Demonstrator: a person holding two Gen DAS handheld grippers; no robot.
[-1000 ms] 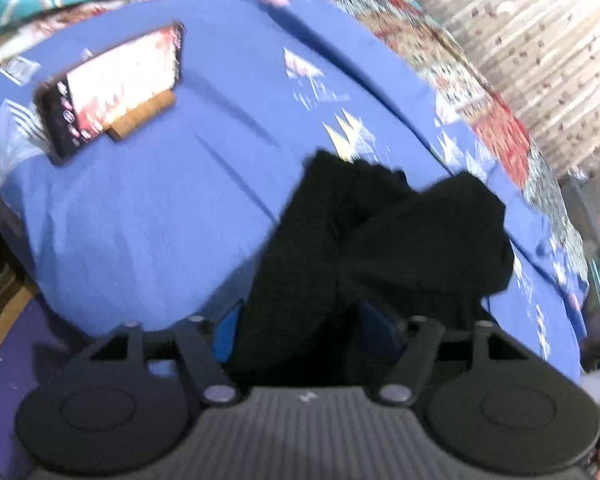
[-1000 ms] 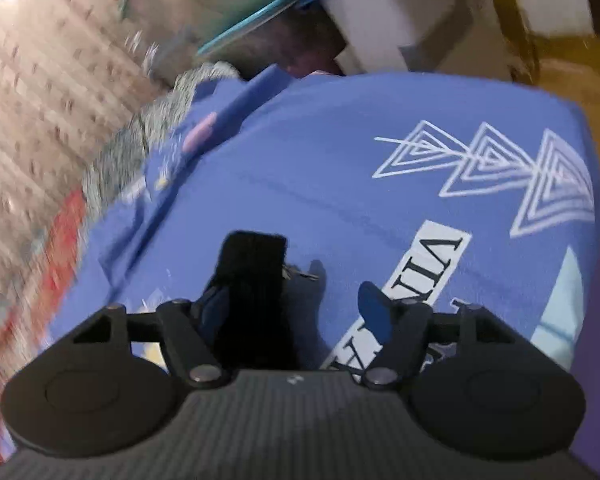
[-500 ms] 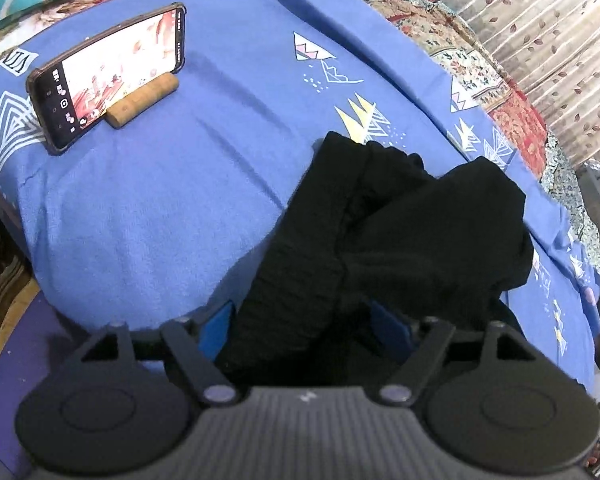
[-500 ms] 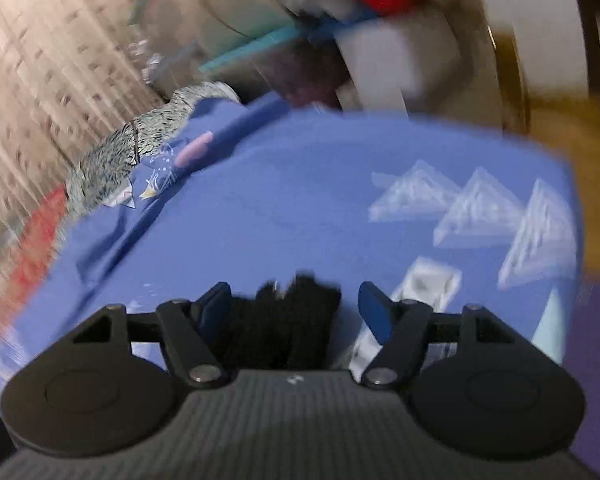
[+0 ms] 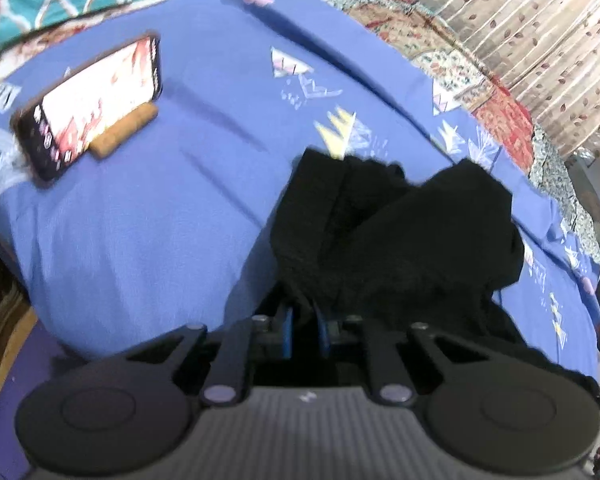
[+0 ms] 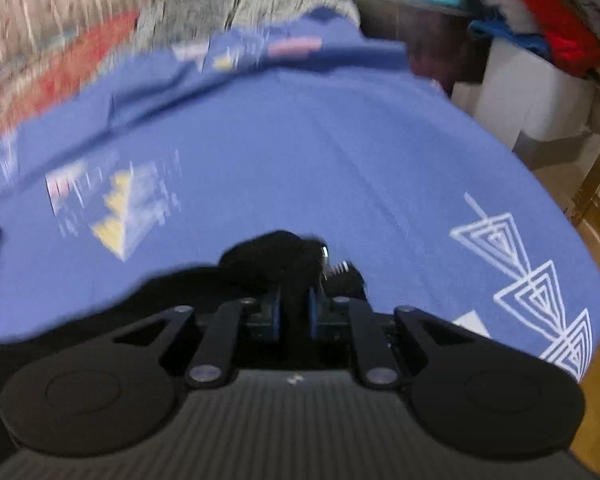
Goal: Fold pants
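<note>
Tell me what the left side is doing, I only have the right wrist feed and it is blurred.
Observer: The left gripper is shut on the black pants; its blue pads pinch a bunched edge.
Operator: How do the pants lie beyond it?
Observer: Crumpled in a heap on the blue bedsheet, not flat.
Operator: Anything else on the bed over there?
Observer: A phone with its screen lit leans on a small wooden stand, apart from the pants, toward the far left.
Operator: And my side?
Observer: The right gripper is shut on black cloth too, with a metal button or fastener showing beside it.
</note>
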